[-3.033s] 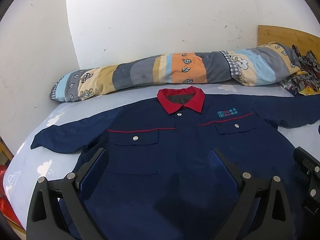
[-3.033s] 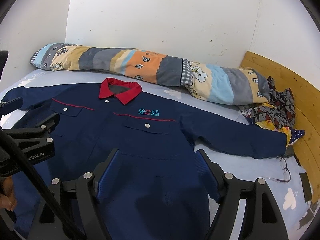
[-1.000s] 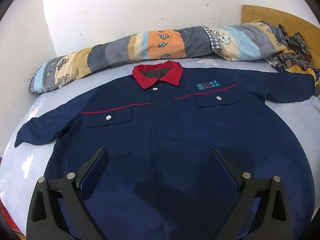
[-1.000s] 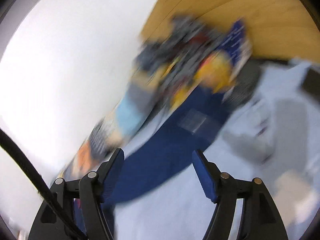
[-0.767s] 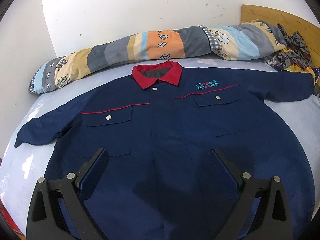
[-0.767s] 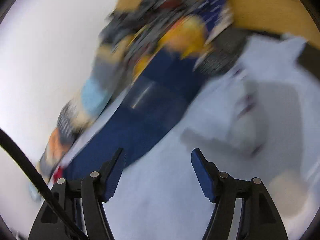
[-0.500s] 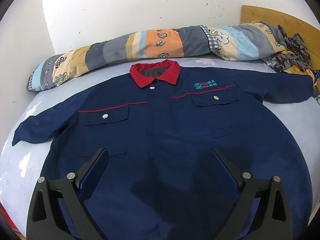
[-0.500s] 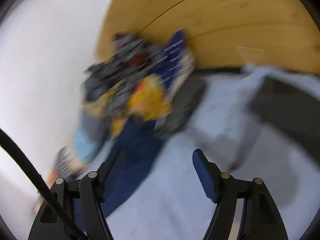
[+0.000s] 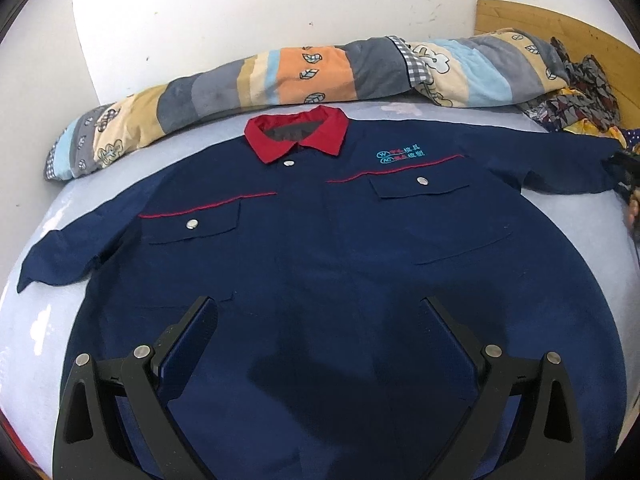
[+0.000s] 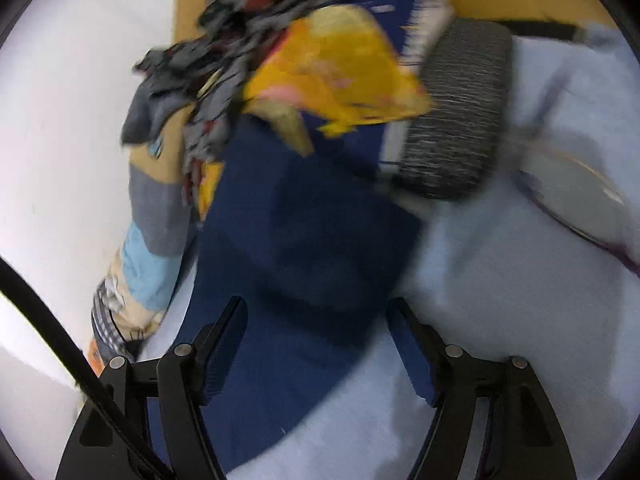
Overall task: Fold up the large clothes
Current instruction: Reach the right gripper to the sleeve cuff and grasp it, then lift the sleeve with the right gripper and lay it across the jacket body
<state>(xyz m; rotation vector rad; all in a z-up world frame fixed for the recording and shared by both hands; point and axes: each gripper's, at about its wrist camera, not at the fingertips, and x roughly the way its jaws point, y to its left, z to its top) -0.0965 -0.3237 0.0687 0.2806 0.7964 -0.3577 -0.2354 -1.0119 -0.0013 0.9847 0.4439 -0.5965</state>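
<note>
A navy work jacket [image 9: 320, 248] with a red collar [image 9: 296, 136] lies spread flat, front up, on a pale blue bed sheet [image 9: 36, 320]. My left gripper [image 9: 318, 304] hovers open over the jacket's lower front, holding nothing. In the right wrist view, the end of the jacket's right sleeve [image 10: 304, 232] lies flat under and between the fingers of my right gripper [image 10: 316, 320]. Its jaws are closing, but the pads stand clear of the cloth. The left wrist view shows that gripper [image 9: 624, 172] as a dark shape at the sleeve cuff.
A rolled striped quilt [image 9: 320, 72] lies along the white wall behind the jacket. A wooden headboard [image 9: 520, 16] stands at the right. Patterned clothes [image 10: 256, 20], a yellow cloth [image 10: 336, 68], a grey knitted item [image 10: 456, 120] and glasses [image 10: 580, 200] crowd the sleeve end.
The right gripper has swung down over the sleeve's end, and its jaws have narrowed. It now shows at the cuff in the left wrist view. The left gripper has barely moved.
</note>
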